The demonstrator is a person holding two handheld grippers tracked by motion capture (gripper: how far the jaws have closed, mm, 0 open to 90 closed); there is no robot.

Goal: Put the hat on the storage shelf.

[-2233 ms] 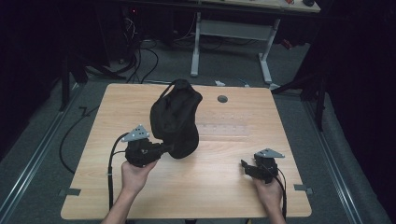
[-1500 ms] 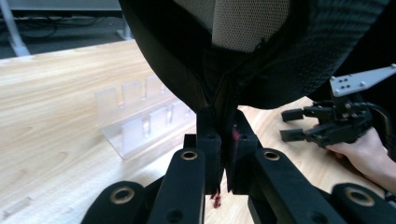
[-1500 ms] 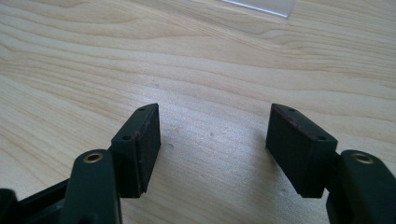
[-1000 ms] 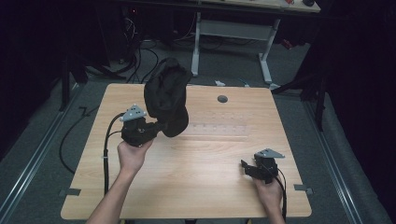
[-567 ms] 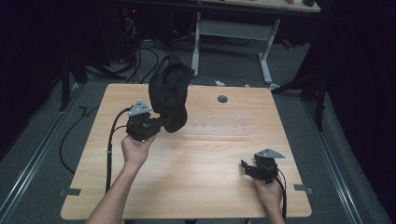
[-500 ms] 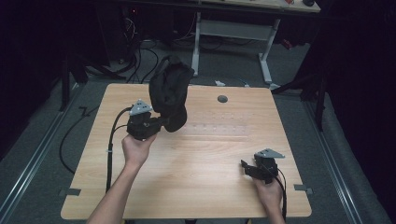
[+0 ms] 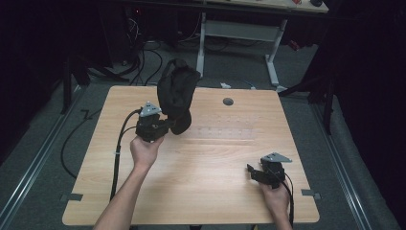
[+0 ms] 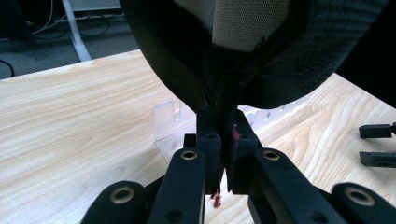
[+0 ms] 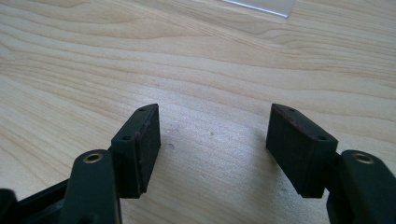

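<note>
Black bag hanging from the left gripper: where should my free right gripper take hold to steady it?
Probably the bag's right edge, coming in from the right. The left gripper pinches its lower seam, so that side hangs free; the right gripper is open.

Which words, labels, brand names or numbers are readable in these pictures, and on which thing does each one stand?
None can be read.
The black bag held in the left tongs shows plain fabric and mesh, no label.
The right tongs and the wooden table bear no print.
The clear plastic sheet under the bag shows slots, no writing.
</note>
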